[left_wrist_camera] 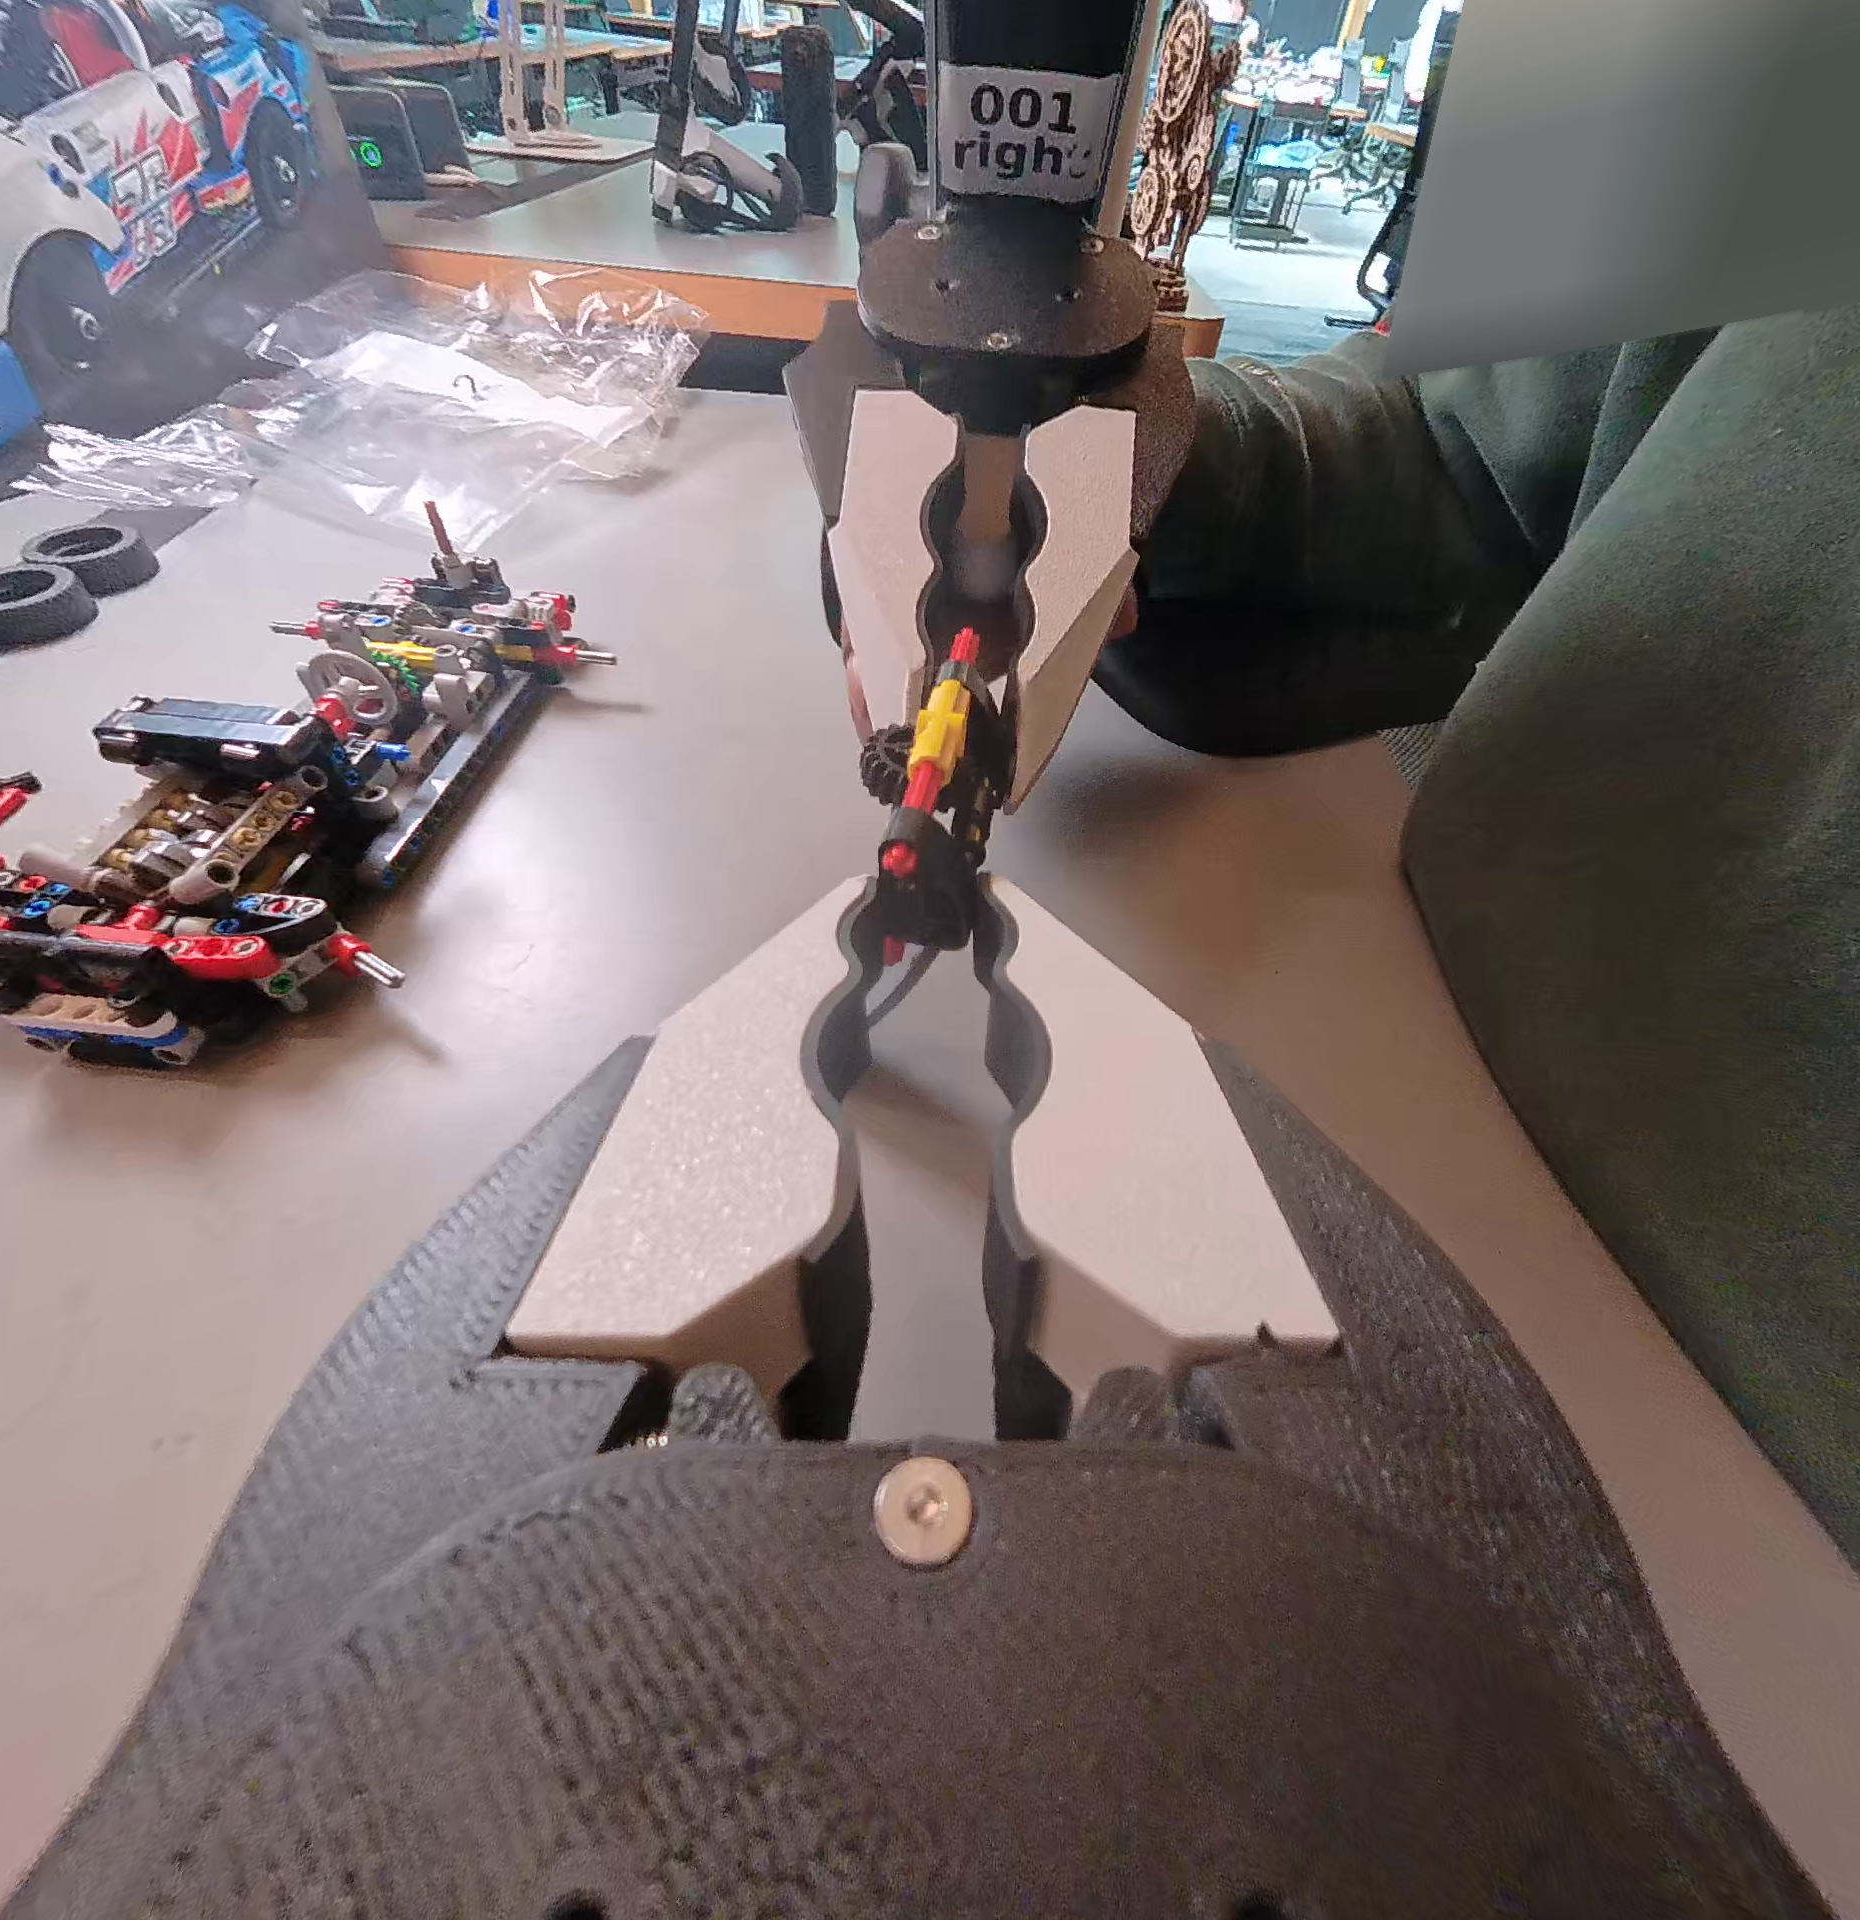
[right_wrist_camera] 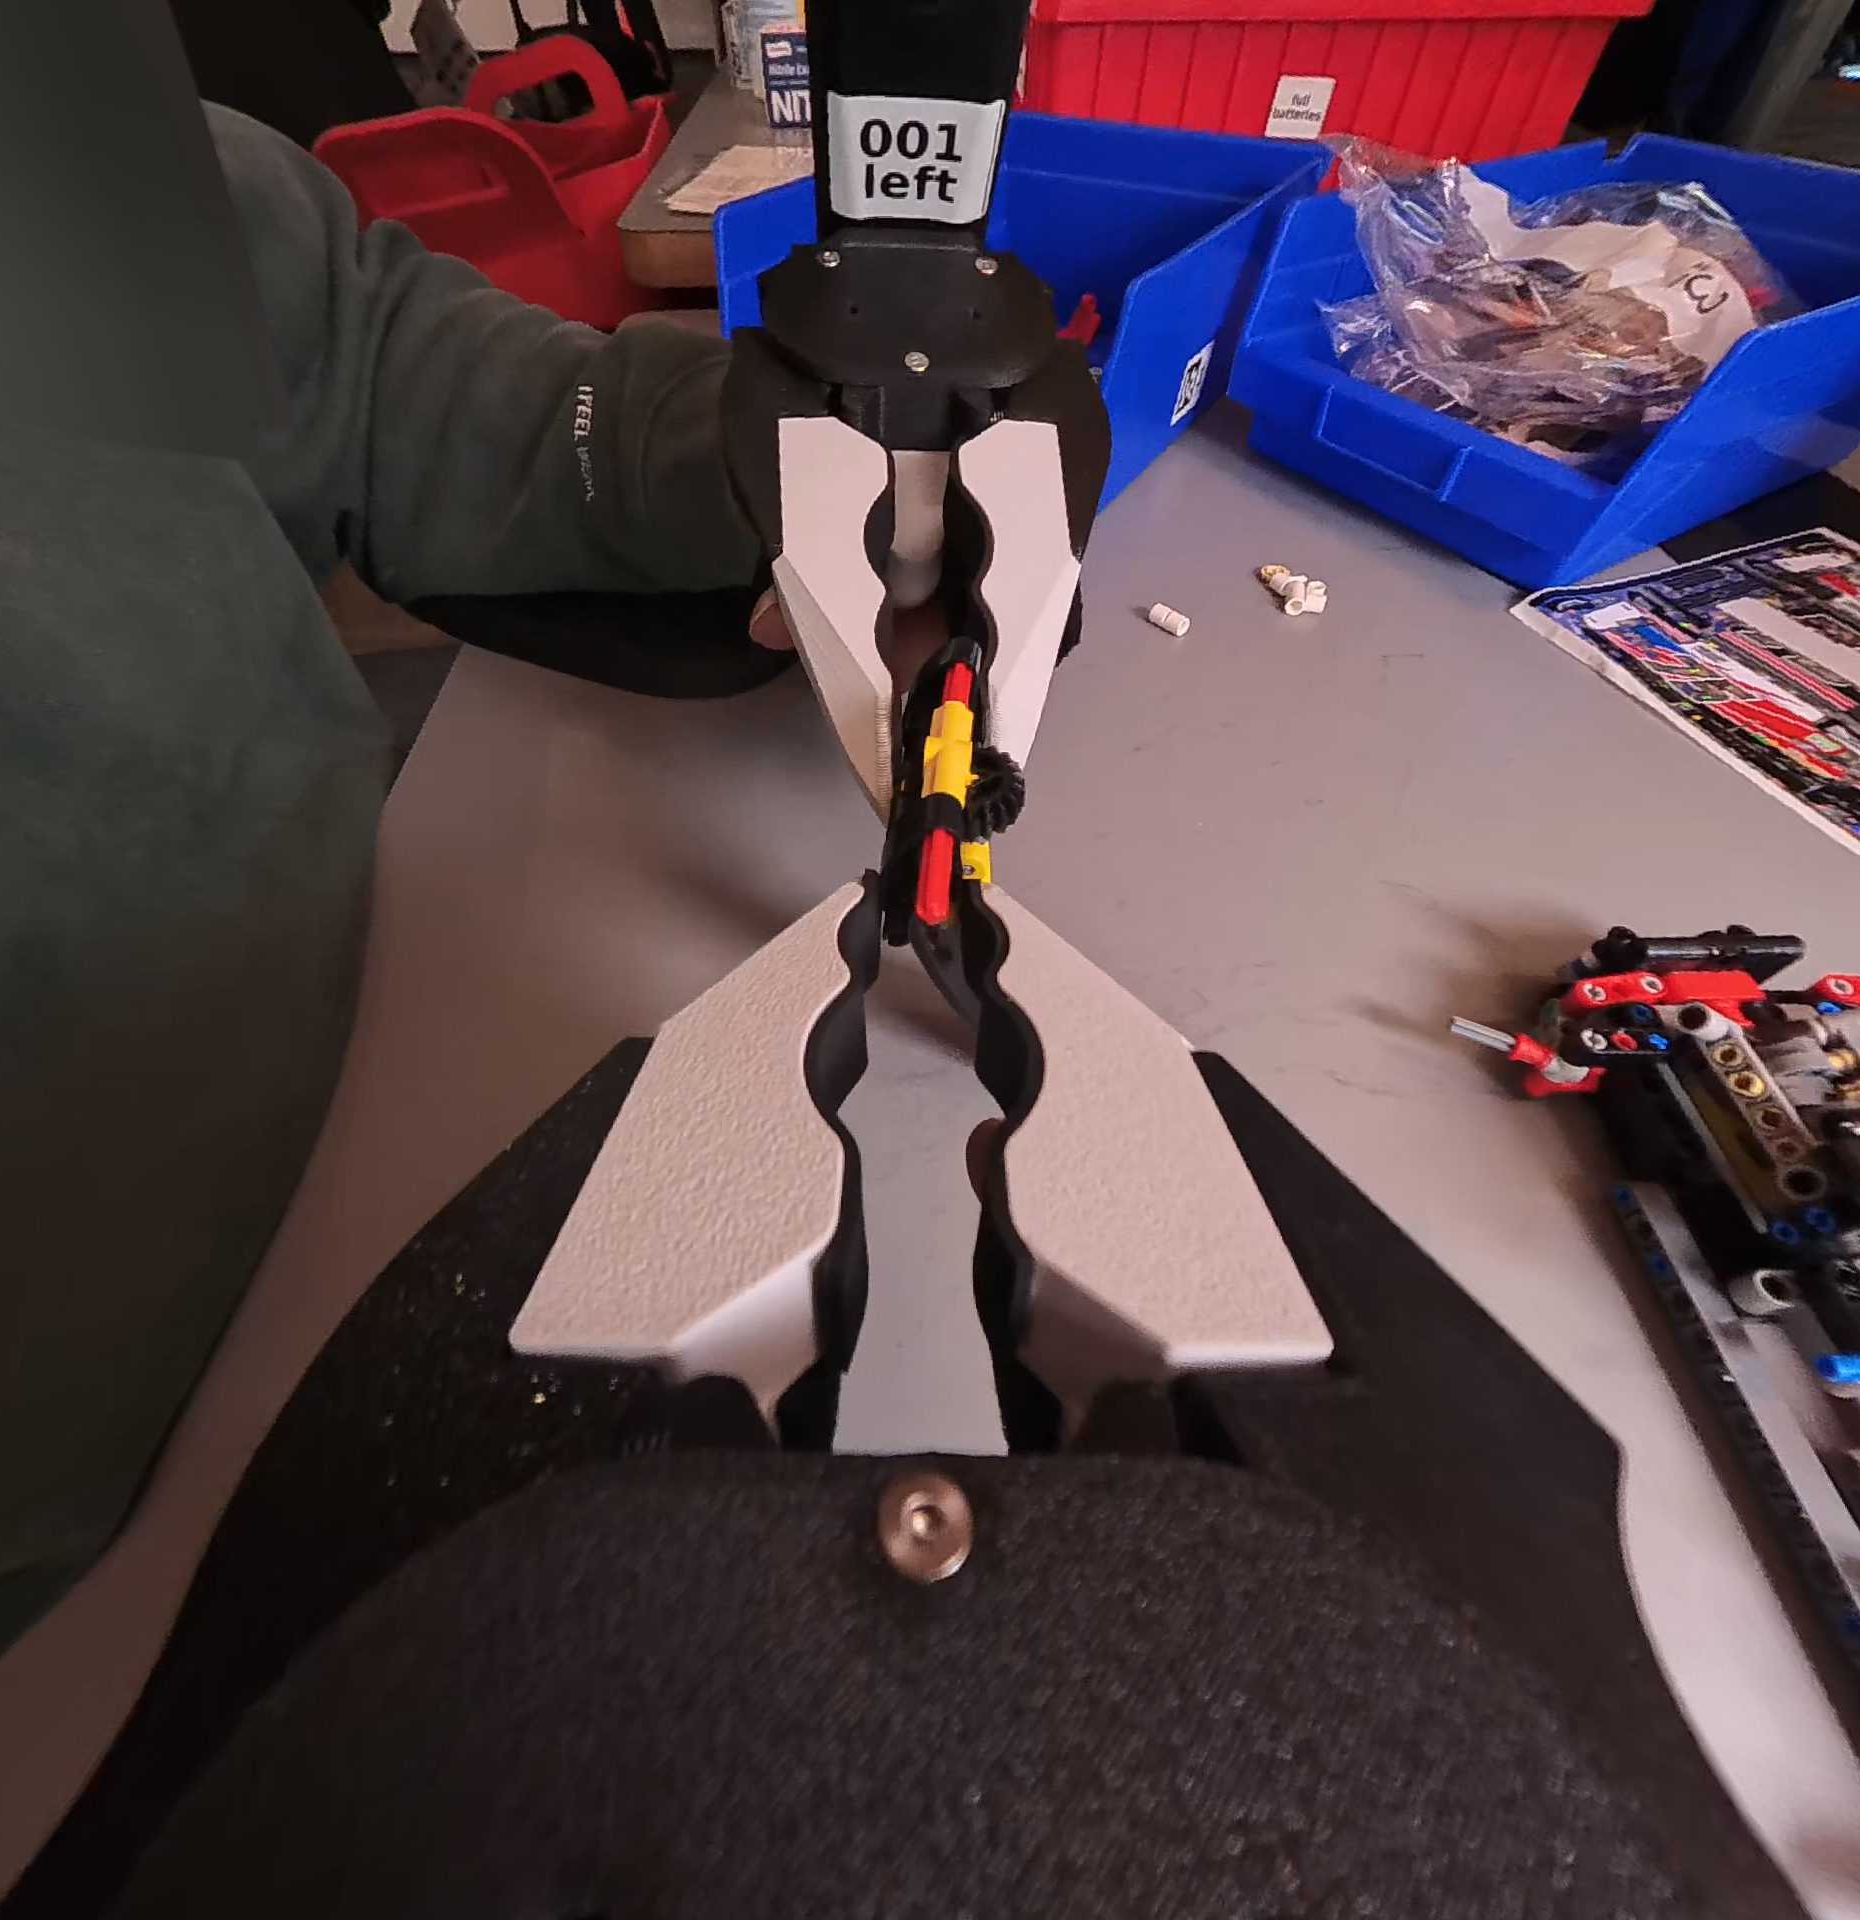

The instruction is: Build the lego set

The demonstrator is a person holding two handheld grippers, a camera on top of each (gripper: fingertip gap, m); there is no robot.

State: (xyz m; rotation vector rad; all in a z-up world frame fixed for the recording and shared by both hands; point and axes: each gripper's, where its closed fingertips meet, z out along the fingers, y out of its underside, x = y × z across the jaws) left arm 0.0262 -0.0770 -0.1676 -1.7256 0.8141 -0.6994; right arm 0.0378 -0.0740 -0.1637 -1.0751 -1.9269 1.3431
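A small lego sub-assembly (left_wrist_camera: 941,727) is made of a red axle, a yellow connector, a black gear and black parts. It is held above the table between my two grippers, which face each other. My left gripper (left_wrist_camera: 921,914) is shut on its near black end. My right gripper (right_wrist_camera: 931,920) is shut on the other end of the same sub-assembly (right_wrist_camera: 947,748). The right gripper also shows in the left wrist view (left_wrist_camera: 967,717), and the left gripper in the right wrist view (right_wrist_camera: 941,758). The part-built car chassis (left_wrist_camera: 251,810) lies on the table, also seen in the right wrist view (right_wrist_camera: 1736,1091).
Two black tyres (left_wrist_camera: 32,603), a loose red piece (left_wrist_camera: 6,800), clear plastic bags (left_wrist_camera: 438,395) and the set's box (left_wrist_camera: 126,156) lie beyond the chassis. Blue bins (right_wrist_camera: 1477,478), one holding a bag of parts (right_wrist_camera: 1528,291), a printed sheet (right_wrist_camera: 1736,675) and small white pieces (right_wrist_camera: 1295,592) are on the other side. Left and right tips are no more than a few centimetres apart.
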